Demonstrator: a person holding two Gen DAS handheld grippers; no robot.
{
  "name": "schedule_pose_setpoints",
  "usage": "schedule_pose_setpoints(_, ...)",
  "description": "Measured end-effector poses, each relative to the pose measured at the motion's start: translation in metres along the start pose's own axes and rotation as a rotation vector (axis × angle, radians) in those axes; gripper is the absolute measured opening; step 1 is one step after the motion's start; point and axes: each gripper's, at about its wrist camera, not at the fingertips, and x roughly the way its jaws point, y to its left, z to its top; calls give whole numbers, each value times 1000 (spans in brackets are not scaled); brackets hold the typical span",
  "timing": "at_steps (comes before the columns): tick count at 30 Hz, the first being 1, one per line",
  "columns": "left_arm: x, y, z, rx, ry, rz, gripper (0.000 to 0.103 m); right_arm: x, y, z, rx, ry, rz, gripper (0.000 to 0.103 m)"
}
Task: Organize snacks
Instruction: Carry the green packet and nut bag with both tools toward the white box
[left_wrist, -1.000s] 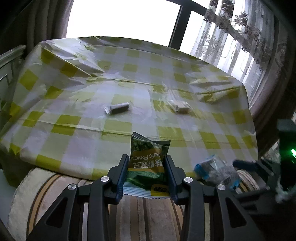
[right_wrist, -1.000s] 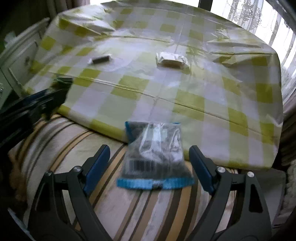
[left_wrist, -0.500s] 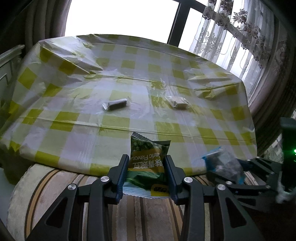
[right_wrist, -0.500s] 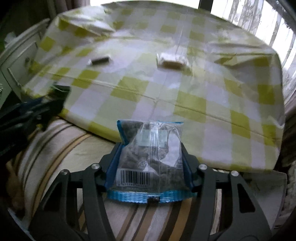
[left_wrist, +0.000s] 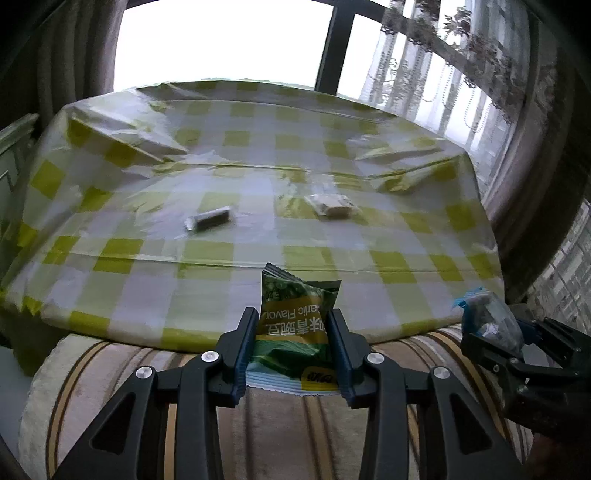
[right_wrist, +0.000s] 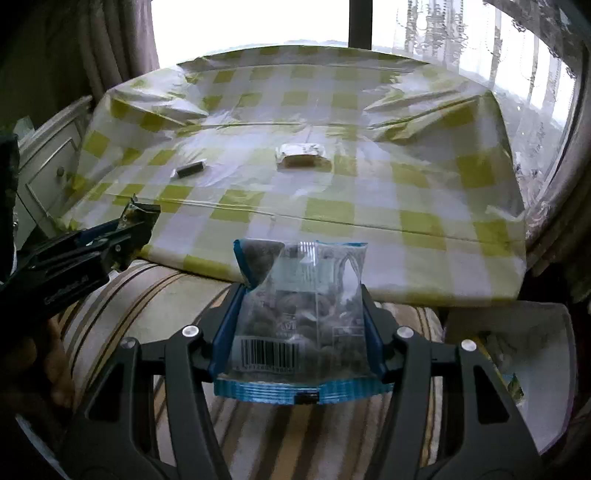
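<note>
**Two snack packets held, two more waiting on the tabletop**

The left tool (left_wrist: 291, 347) is clamped on a green snack packet (left_wrist: 295, 325), its pads pressing the packet's two side edges, so the bag stands upright between them over a striped cushion (left_wrist: 122, 369). The right tool (right_wrist: 299, 332) grips a clear packet with blue trim (right_wrist: 301, 314) the same way, by its sides, barcode facing the camera. Both packets hang just short of the near edge of the tabletop (left_wrist: 221, 288), which wears a glossy yellow-checked plastic cover.

Further out on that cover lie two more snacks, well apart from each other: a small dark bar in a clear wrapper (left_wrist: 210, 218) to the left and a pale wrapped biscuit pack (left_wrist: 332, 205) to the right. At the lower right of the right wrist view sits a white container (right_wrist: 554, 369) with something colourful inside; what it holds is too unclear to name.

The risks, as I judge them: both bags are slick, air-filled film pinched only at their edges, so either could twist or slip out during a quick swing. A harder squeeze might crush the contents. The two tools are close together, and a careless crossing could knock them. The shiny, wrinkled cover may also let a released packet slide.

The green bag shows printed peas, a yellow band and white lettering; the clear one shows dark, lumpy pieces inside.
</note>
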Motion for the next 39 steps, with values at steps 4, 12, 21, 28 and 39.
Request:
schedule_pose_setpoints(4,-3,-16,-1,27,0,-12,39,-9,-9,-8,12,-10,15,62)
schedule_pose_setpoints(12,-7,-50,-4,92,8,-47,39,-28,-30,-20,59,-27,7,62)
schedule_pose_setpoints(21,-9,-87,-8,155,26,-94,39,-49,-59,-30,113,-52,-32,62)
schedule_pose_setpoints(28,-8,-112,-8,193,39,-122,39,-61,-82,-40,160,-64,-58,62)
schedule_pose_setpoints(39,1,-157,-7,282,56,-176,39,-78,-121,-52,248,-85,-114,62)
